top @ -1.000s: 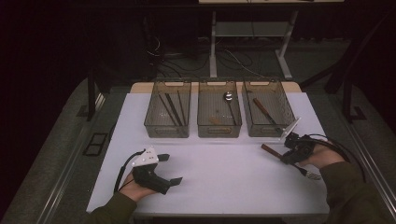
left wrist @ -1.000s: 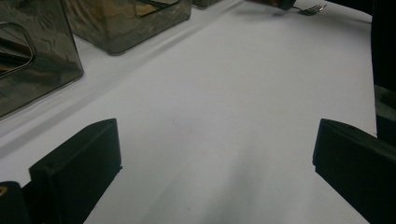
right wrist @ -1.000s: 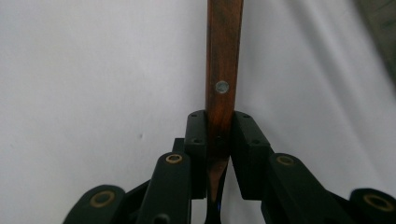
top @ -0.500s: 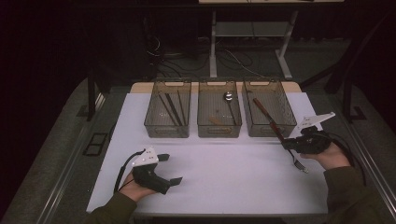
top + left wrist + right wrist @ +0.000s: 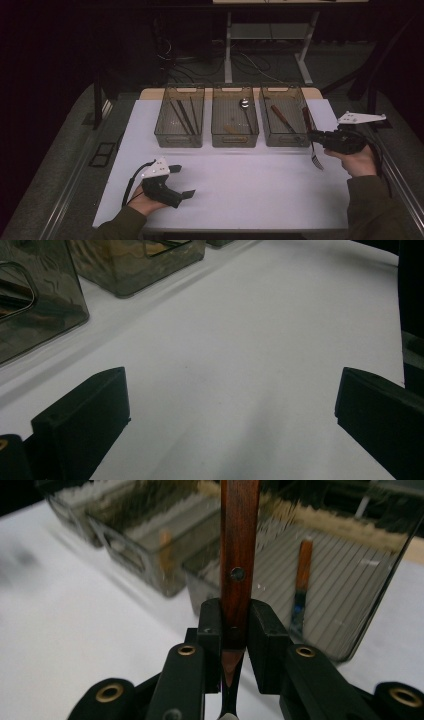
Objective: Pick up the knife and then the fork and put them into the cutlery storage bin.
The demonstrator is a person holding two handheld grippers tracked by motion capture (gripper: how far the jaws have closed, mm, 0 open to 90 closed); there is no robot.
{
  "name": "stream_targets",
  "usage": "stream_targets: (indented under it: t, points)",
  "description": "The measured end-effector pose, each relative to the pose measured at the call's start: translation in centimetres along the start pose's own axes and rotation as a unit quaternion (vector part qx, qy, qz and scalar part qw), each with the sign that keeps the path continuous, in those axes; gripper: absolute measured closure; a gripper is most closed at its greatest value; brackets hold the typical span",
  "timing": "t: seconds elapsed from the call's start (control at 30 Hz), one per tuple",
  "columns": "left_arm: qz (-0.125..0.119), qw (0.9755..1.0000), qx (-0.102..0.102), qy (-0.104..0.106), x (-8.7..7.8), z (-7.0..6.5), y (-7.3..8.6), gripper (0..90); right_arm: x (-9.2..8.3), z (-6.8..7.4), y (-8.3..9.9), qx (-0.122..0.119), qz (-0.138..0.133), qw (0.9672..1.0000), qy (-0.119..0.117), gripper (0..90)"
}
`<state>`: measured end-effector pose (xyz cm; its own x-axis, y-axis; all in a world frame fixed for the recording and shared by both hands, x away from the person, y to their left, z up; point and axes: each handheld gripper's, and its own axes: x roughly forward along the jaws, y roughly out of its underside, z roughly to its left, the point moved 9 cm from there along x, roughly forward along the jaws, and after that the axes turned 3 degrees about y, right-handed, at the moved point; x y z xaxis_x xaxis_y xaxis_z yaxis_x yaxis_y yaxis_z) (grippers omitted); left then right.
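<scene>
From the high view we see three smoky clear bins in a row at the far side of the white table [image 5: 230,175]. The right tool [image 5: 314,136] hangs in the air just beside the near right corner of the right bin [image 5: 284,122], clenched on a fork [image 5: 314,150] with a wooden handle. The handle points up toward the bin's right wall and the tines [image 5: 318,163] hang down toward the table; the middle of the fork is hidden by the tool. The left tool [image 5: 185,181] rests low at the near left of the table, well apart from the bins, its jaws spread and holding nothing. The left bin [image 5: 179,124] holds dark sticks, the middle bin [image 5: 235,122] a spoon [image 5: 244,103], and the right bin a wooden-handled utensil [image 5: 281,117]; the dim light leaves its metal end hard to make out.

In the left gripper view we see the two black jaws wide apart above bare table, with bin walls [image 5: 45,300] cut off at the upper left.

In the right gripper view we see the pads pressed on both sides of the fork's reddish handle [image 5: 239,555], a rivet showing just above them. The handle runs out of the top edge, and the metal shank drops out of sight below the jaws. Behind, the bins are blurred, one showing another wooden handle inside.
</scene>
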<state>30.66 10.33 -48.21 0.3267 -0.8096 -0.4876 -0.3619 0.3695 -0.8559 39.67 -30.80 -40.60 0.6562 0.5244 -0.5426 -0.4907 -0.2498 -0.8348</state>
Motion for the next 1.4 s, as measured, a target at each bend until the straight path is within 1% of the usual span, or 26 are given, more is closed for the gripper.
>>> stream_targets:
  t: [0.03, 0.13, 0.17, 0.2, 0.27, 0.3, 0.37, 0.4, 0.47, 0.57, 0.63, 0.7, 0.73, 0.8, 0.83, 0.9, 0.97, 1.03, 1.2, 1.27, 1.3, 1.33, 1.37, 1.4]
  points:
    - [0.0, 1.0, 0.0, 0.0, 0.0, 0.1, 0.0, 0.1, -0.1, -0.1, -0.4, 0.001, -0.005, 1.0, 0.005, 76.9]
    - [-0.004, 1.0, 0.0, -0.003, 0.1, 0.2, 0.0, 0.1, -0.4, -0.6, -2.2, 0.01, -0.036, 0.9991, 0.02, 76.8]
    - [-0.004, 1.0, 0.002, -0.003, 0.0, 0.2, 0.0, 0.1, -0.5, -0.8, -2.6, 0.013, -0.039, 0.9989, 0.022, 76.8]
    - [-0.004, 1.0, 0.002, -0.001, 0.0, 0.1, 0.0, 0.1, -0.5, -1.2, -3.3, 0.014, -0.048, 0.9982, 0.033, 76.8]
    - [-0.004, 1.0, 0.004, -0.001, 0.1, 0.1, 0.0, 0.0, -0.5, -1.8, -4.4, 0.02, -0.053, 0.9973, 0.047, 76.8]
    - [-0.005, 1.0, 0.005, 0.001, 0.1, 0.0, 0.0, 0.0, -0.4, -2.0, -4.9, 0.023, -0.054, 0.997, 0.049, 76.8]
    - [-0.003, 1.0, 0.006, 0.002, 0.2, 0.1, 0.1, 0.0, -0.2, -2.4, -5.8, 0.022, -0.055, 0.9966, 0.057, 76.8]
    - [0.0, 1.0, 0.007, 0.003, 0.3, 0.1, 0.2, 0.0, -0.1, -2.7, -6.5, 0.023, -0.057, 0.9959, 0.066, 76.8]
    - [0.001, 0.9999, 0.011, 0.004, 0.3, 0.0, 0.2, 0.0, 0.3, -3.2, -7.5, 0.026, -0.065, 0.9946, 0.076, 76.8]
    - [0.001, 0.9999, 0.01, 0.005, 0.3, -0.1, 0.1, 0.0, 1.3, -3.8, -8.8, 0.028, -0.072, 0.993, 0.089, 76.8]
    - [0.0, 1.0, 0.009, 0.004, 0.3, -0.1, 0.1, 0.0, 2.1, -4.3, -9.5, 0.033, -0.075, 0.9917, 0.099, 76.8]
    - [0.001, 0.9999, 0.009, 0.005, 0.3, -0.1, 0.1, 0.0, 3.0, -4.7, -10.0, 0.041, -0.073, 0.9916, 0.098, 76.8]
    - [0.0, 0.9999, 0.009, 0.006, 0.3, -0.1, 0.1, 0.0, 3.4, -5.0, -10.1, 0.044, -0.073, 0.9909, 0.104, 76.8]
    - [0.001, 0.9999, 0.011, 0.007, 0.3, -0.2, 0.1, 0.0, 4.4, -5.3, -10.1, 0.053, -0.07, 0.9909, 0.101, 76.8]
    - [0.001, 0.9999, 0.011, 0.007, 0.3, -0.2, 0.2, 0.0, 5.0, -5.5, -9.9, 0.054, -0.064, 0.9909, 0.106, 76.8]
    - [0.001, 0.9999, 0.011, 0.008, 0.2, -0.2, 0.1, 0.0, 6.1, -5.7, -9.1, 0.057, -0.042, 0.9913, 0.111, 76.8]
    - [0.001, 0.9999, 0.012, 0.008, 0.2, -0.2, 0.1, 0.0, 7.1, -5.9, -8.2, 0.053, -0.024, 0.9911, 0.12, 76.8]
    - [0.0, 0.9999, 0.012, 0.008, 0.2, -0.2, 0.1, 0.0, 7.9, -6.0, -7.2, 0.056, -0.014, 0.9906, 0.124, 76.8]
    - [0.0, 0.9999, 0.012, 0.009, 0.2, -0.3, 0.1, 0.0, 8.8, -6.8, -4.9, 0.069, 0.008, 0.9888, 0.132, 76.7]
    - [0.0, 0.9999, 0.011, 0.009, 0.3, -0.2, 0.1, 0.0, 9.0, -7.0, -4.2, 0.073, 0.017, 0.9889, 0.128, 76.4]
    - [0.001, 0.9999, 0.011, 0.009, 0.3, -0.2, 0.1, 0.0, 9.1, -7.0, -3.8, 0.07, 0.023, 0.989, 0.128, 75.9]
    - [-0.001, 0.9999, 0.01, 0.009, 0.3, -0.3, 0.1, 0.0, 9.2, -7.1, -3.5, 0.067, 0.029, 0.9888, 0.13, 74.6]
    - [-0.001, 0.9999, 0.01, 0.009, 0.3, -0.3, 0.1, 0.0, 9.3, -7.0, -3.4, 0.067, 0.029, 0.9891, 0.128, 67.8]
    - [0.001, 0.9999, 0.011, 0.008, 0.3, -0.3, 0.1, 0.0, 9.3, -7.0, -3.3, 0.072, 0.027, 0.9894, 0.123, 61.4]
